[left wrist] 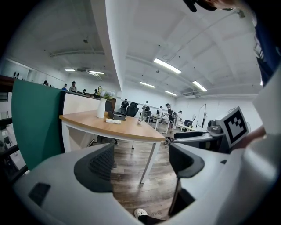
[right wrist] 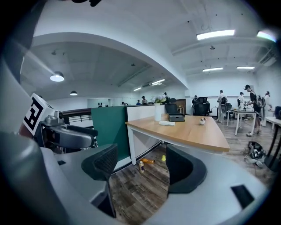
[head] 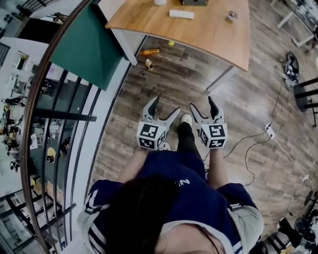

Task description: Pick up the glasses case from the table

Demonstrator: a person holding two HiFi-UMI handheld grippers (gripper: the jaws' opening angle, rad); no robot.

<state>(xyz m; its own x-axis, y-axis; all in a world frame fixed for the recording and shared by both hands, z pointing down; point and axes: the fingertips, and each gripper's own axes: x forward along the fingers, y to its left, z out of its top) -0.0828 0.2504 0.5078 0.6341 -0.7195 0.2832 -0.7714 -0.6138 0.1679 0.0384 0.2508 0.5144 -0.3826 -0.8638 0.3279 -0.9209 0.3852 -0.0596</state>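
Green panel (head: 89, 44): stands against the table's (head: 213, 37) left end.
Left gripper (head: 166, 104): jaws wide apart with nothing between them. You hold it over bare floor, well short of the table's near edge.
Bottles (head: 149, 51): lie on the floor under the table's near-left corner and are not your concern.
Glasses case (head: 181, 14): judged to be the flat white oblong on the tabletop, toward the far side and just in front of a dark box (head: 194, 2). It is too small here to be sure.
Right gripper (head: 202, 102): jaws wide apart and empty. It sits level with the left one and equally short of the table.
Step in hand: the approach. You grip nothing, and the case lies untouched on the table.
Next move: step up to the table's near edge. Reach one open gripper across the top, set its jaws across the case's narrow width, then close and lift.
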